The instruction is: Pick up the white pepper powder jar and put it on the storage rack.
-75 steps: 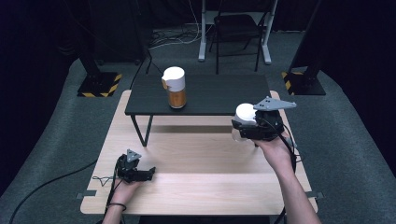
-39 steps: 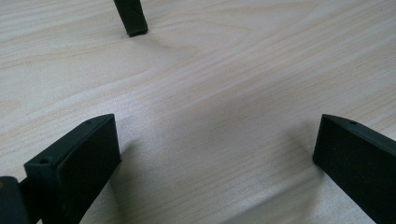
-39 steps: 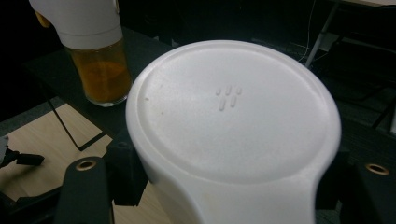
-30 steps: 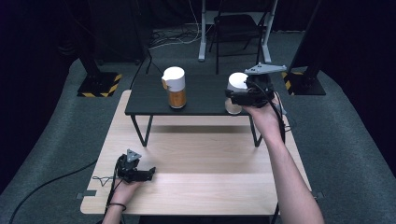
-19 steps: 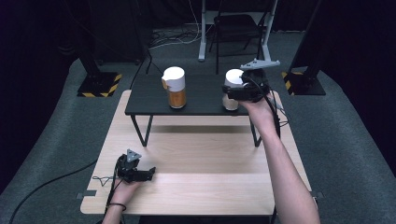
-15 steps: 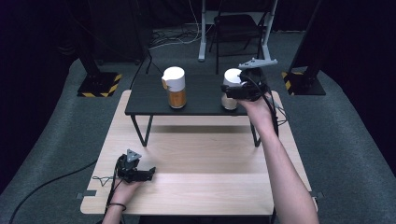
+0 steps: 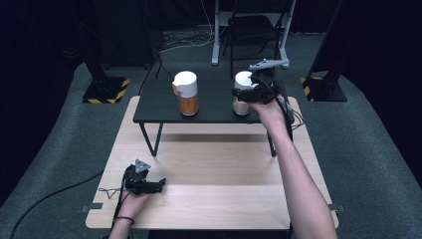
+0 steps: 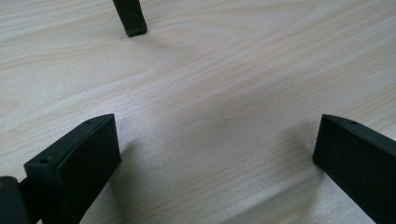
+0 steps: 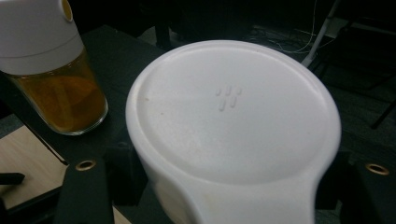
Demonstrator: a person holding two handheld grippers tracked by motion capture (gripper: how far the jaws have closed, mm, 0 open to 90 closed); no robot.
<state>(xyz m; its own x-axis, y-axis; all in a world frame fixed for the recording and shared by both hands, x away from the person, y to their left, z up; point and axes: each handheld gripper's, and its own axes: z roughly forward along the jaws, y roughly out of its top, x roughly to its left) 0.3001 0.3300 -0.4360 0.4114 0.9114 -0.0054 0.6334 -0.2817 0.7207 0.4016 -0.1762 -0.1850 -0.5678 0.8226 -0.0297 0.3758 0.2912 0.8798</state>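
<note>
Right gripper (image 7: 242, 95) jaws clamped on a white-lidded jar (image 7: 242, 99), one on each side of its body under the lid, per right gripper view. Jar is at the right part of the small black table (image 7: 159, 102), which stands on the far half of the wooden table (image 7: 224, 169). Can't tell if the jar base is touching the black top or just above it. Its lid is flat and white with a few small raised dots.

Second jar (image 7: 186, 93), white lid, amber contents, stands upright to the left on the same black table, apart from the held one.

Left gripper (image 7: 158, 184) rests on the wooden table, near left, jaws wide with only bare wood between them. A black table leg (image 8: 130, 17) is ahead of it.
</note>
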